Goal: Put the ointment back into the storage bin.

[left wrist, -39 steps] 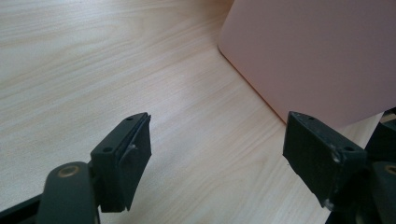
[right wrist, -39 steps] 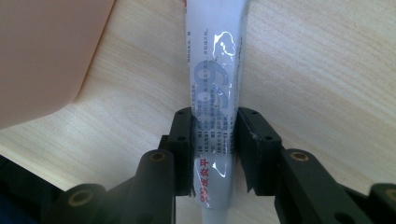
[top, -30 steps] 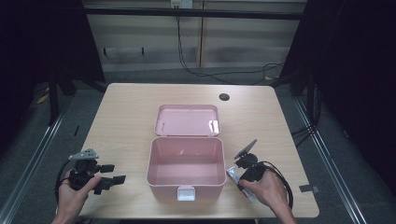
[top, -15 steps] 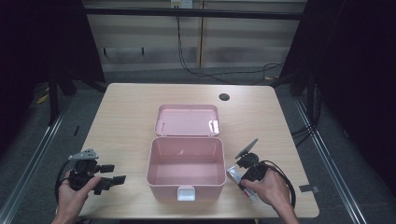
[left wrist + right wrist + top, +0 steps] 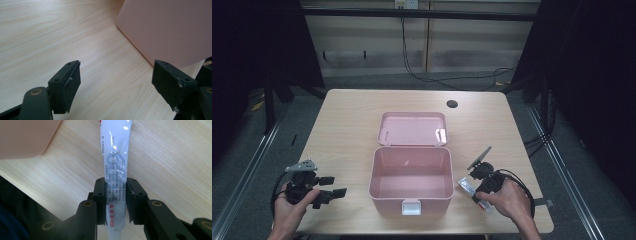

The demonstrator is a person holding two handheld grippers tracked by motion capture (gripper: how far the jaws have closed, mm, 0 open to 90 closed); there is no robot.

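Observation:
A pink box (image 5: 411, 180) stands open mid-table, its lid (image 5: 413, 128) laid back behind it and its inside empty. My right gripper (image 5: 116, 201) is shut on a white ointment tube (image 5: 115, 157) with red and blue print, its jaws pinching the lower part. In the high view that gripper (image 5: 477, 191) and the tube (image 5: 468, 187) sit just right of the box, low over the wood. To the left of the box my left gripper (image 5: 328, 188) is open with nothing between its jaws. The left gripper view has the box wall (image 5: 170, 27) ahead of that gripper (image 5: 120, 82).
The light wooden table (image 5: 347, 130) has a round cable hole (image 5: 452, 104) at the back right. Its front edge lies close under both hands. Cables (image 5: 437, 75) run along the floor beyond the far edge.

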